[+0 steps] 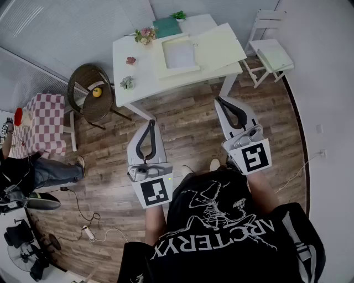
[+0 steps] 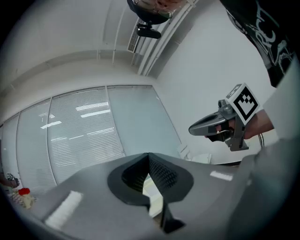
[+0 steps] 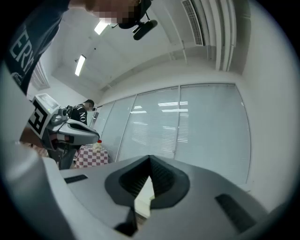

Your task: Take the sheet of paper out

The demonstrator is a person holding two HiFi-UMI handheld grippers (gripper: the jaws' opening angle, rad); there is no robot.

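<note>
The white sheet of paper (image 1: 180, 55) lies inside an open pale yellow folder (image 1: 166, 71) on the white table (image 1: 124, 83), with the folder's flap (image 1: 218, 47) spread to the right. Both grippers are held level over the wooden floor, well short of the table. The left gripper (image 1: 152, 121) has its tips together and holds nothing; its own view shows the jaws (image 2: 149, 157) meeting. The right gripper (image 1: 217, 100) is also shut and empty, with its tips touching (image 3: 150, 161). Each gripper shows in the other's view: the right gripper (image 2: 191, 130) and the left gripper (image 3: 97, 136).
On the table stand pink flowers (image 1: 145, 35), a small succulent (image 1: 127, 83), a green plant (image 1: 178, 15) and a teal book (image 1: 166, 26). A wicker chair (image 1: 88, 97) with a yellow fruit stands left of it, a white chair (image 1: 271, 52) to the right. A checkered table (image 1: 41, 124), a seated person (image 1: 33, 171) and floor cables (image 1: 88, 229) are at left.
</note>
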